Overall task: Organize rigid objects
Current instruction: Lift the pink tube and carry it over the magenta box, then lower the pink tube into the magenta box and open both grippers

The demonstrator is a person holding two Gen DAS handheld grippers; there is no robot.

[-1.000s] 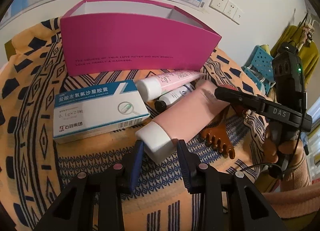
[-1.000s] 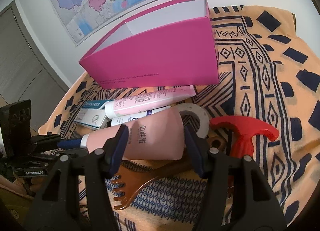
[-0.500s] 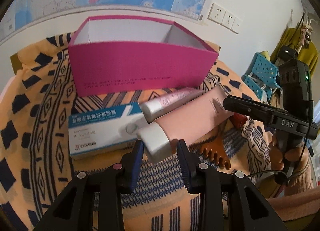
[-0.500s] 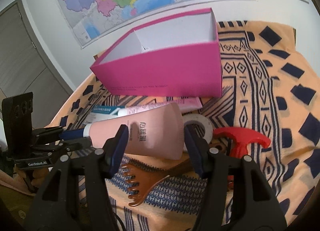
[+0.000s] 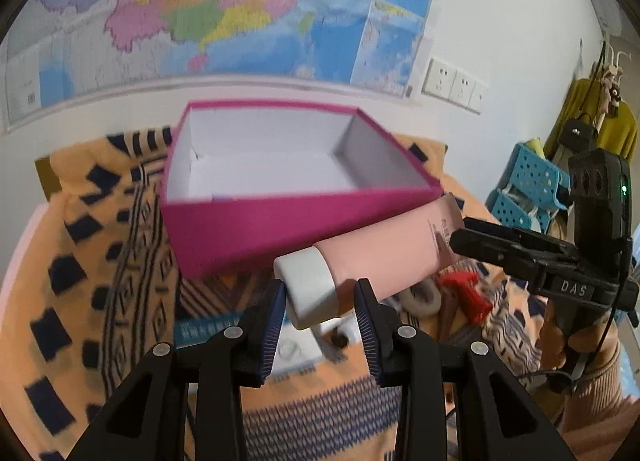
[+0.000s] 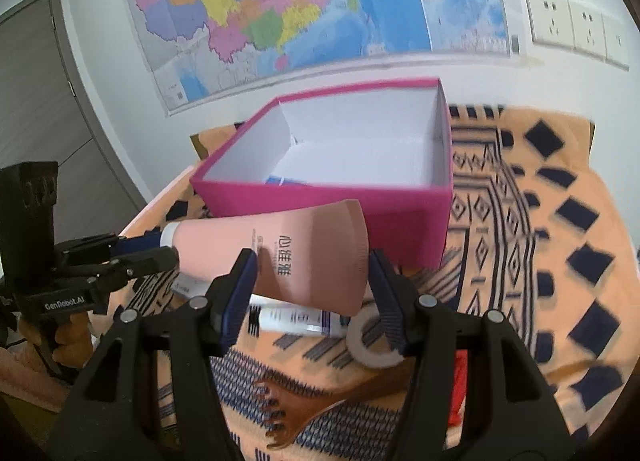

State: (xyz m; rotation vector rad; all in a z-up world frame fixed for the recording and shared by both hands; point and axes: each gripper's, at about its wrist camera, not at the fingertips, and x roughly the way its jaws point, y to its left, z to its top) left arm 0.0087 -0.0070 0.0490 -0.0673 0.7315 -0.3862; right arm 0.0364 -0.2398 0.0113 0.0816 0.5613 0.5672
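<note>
A large pink tube (image 5: pixel 384 253) with a white cap (image 5: pixel 310 287) hangs in the air in front of the open magenta box (image 5: pixel 256 233). My left gripper (image 5: pixel 320 313) is shut on the cap end. My right gripper (image 6: pixel 314 289) is shut on the flat crimped end of the pink tube (image 6: pixel 288 253). The magenta box (image 6: pixel 400 205) is white inside, and a blue-and-white item (image 6: pixel 282 180) shows on its floor. The tube is held level, just below the box's front rim.
On the patterned orange cloth (image 6: pixel 560 261) below lie a white tape roll (image 6: pixel 370 343), a brown comb (image 6: pixel 304 415), a red-handled tool (image 5: pixel 464 293), a small white tube (image 6: pixel 298 319) and a blue-and-white medicine carton (image 5: pixel 224 331). A map and wall sockets (image 6: pixel 576 27) are behind the box.
Both grippers have risen with the pink tube, lifting it off the cloth up to the box's front wall. The box's white inside has come into view.
</note>
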